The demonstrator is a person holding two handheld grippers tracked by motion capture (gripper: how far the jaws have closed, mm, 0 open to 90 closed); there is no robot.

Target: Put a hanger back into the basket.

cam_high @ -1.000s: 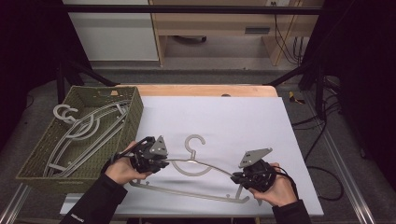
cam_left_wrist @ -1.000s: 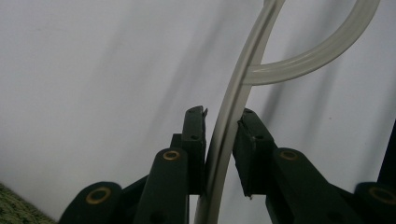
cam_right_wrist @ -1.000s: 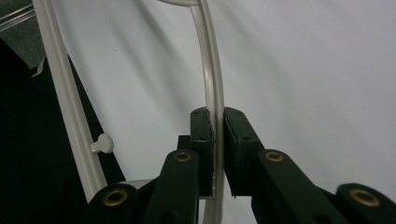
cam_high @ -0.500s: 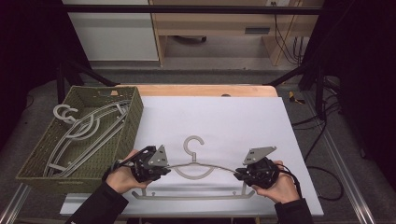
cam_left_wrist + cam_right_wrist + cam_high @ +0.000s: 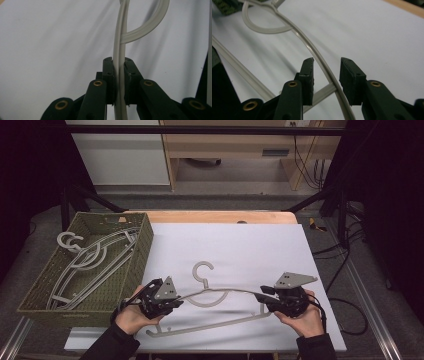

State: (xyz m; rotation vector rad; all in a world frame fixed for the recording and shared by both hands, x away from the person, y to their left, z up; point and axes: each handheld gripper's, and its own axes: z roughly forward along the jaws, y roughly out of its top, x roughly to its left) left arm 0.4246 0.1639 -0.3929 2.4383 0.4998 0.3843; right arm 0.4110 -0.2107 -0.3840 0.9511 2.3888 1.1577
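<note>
Desk: white sheet [image 5: 250,245] covers the top, with a bare wooden strip [image 5: 215,216] at the far edge, well beyond both hand-held grippers.
Basket: green woven basket [image 5: 127,270] stands just beyond and outward of the left hand-held gripper, its near corner close to that hand; several pale hangers [image 5: 92,265] lie heaped inside it.
Hanger in hand: one pale plastic hanger [image 5: 220,292] spans the gap between the two hand-held grippers, its hook [image 5: 202,270] pointing away from the person and its bottom bar [image 5: 210,325] on the near side, just above its shadow on the sheet.
Left hand-held gripper: left hand-held gripper [image 5: 172,301] is clamped on the hanger's left shoulder; in the left gripper view the pads [image 5: 110,75] press both sides of the pale arm [image 5: 119,75], which runs straight up between them.
Right hand-held gripper: right hand-held gripper [image 5: 260,297] sits at the hanger's right shoulder; its jaws have just been opening and stand apart, with the hanger's arm [image 5: 324,65] passing between them without being squeezed by the pads [image 5: 308,72].
Hands: a person's hands [image 5: 305,317] grip each tool from the near edge.
</note>
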